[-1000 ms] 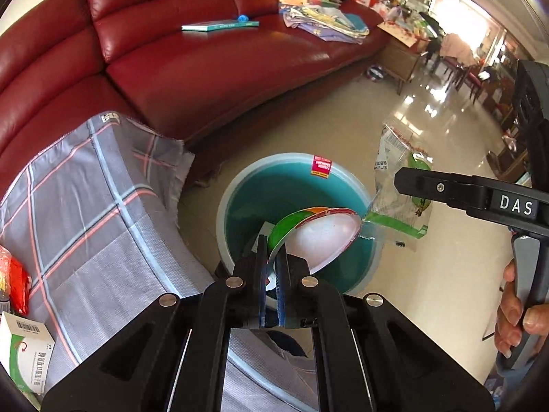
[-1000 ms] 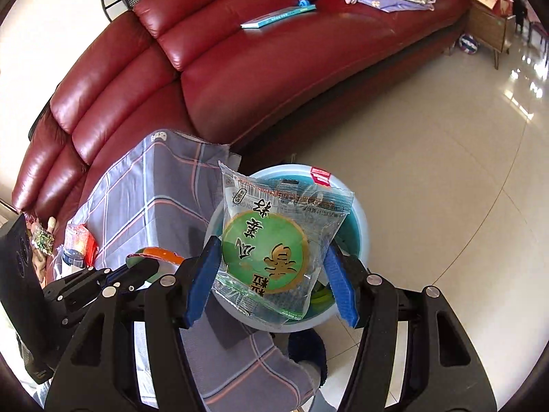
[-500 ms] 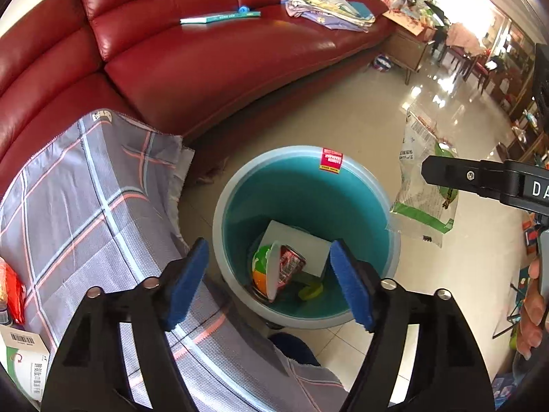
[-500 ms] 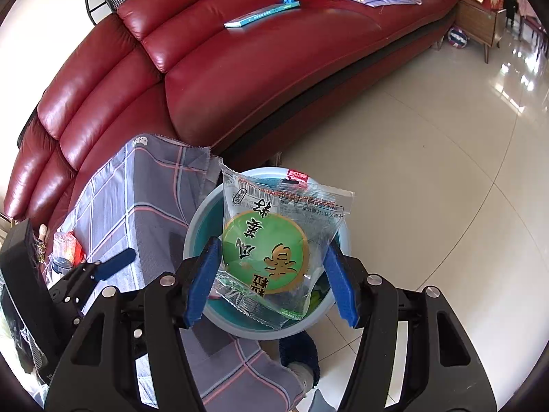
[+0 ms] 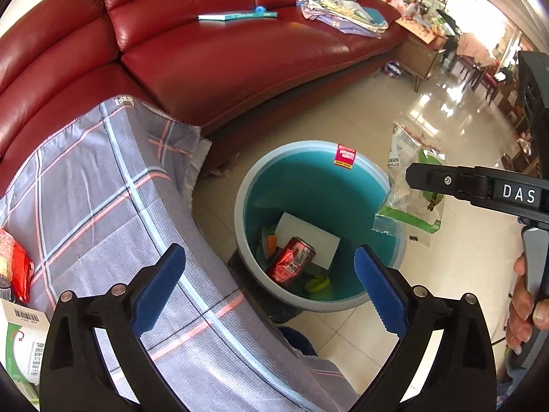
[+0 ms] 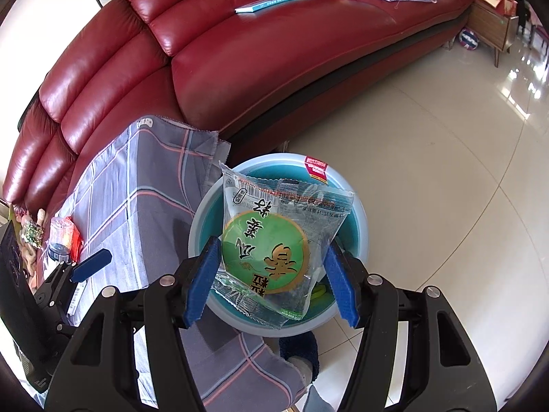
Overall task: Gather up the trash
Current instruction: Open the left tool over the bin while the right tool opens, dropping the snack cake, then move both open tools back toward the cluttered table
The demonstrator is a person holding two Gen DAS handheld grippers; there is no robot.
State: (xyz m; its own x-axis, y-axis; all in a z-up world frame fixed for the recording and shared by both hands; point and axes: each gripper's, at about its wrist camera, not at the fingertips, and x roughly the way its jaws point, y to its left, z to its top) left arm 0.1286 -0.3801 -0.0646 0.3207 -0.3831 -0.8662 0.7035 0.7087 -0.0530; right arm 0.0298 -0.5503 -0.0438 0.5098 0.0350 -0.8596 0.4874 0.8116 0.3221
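A teal bin [image 5: 308,185] with a pale rim stands on the floor beside the cloth-covered table. Inside it lie a red can [image 5: 291,261], a white card [image 5: 308,237] and green and orange scraps. My left gripper [image 5: 268,250] hovers above the bin's near side, its jaws opening wide with nothing between them. My right gripper [image 6: 272,243] is shut on a clear snack packet [image 6: 271,250] with a green round label, held over the bin [image 6: 362,226]. The left wrist view shows the same packet [image 5: 401,158] hanging at the bin's right rim.
A red leather sofa [image 5: 240,51] curves behind the bin, with a book [image 5: 236,16] and a pile of clothes [image 5: 339,3] on it. The plaid cloth [image 5: 103,206] carries a red packet [image 5: 20,271] and a white box [image 5: 24,343]. A hand [image 5: 525,302] grips the right handle.
My left gripper has opened and let go of the green-and-orange bowl, which has dropped into the bin. The right gripper still holds the packet over the bin.
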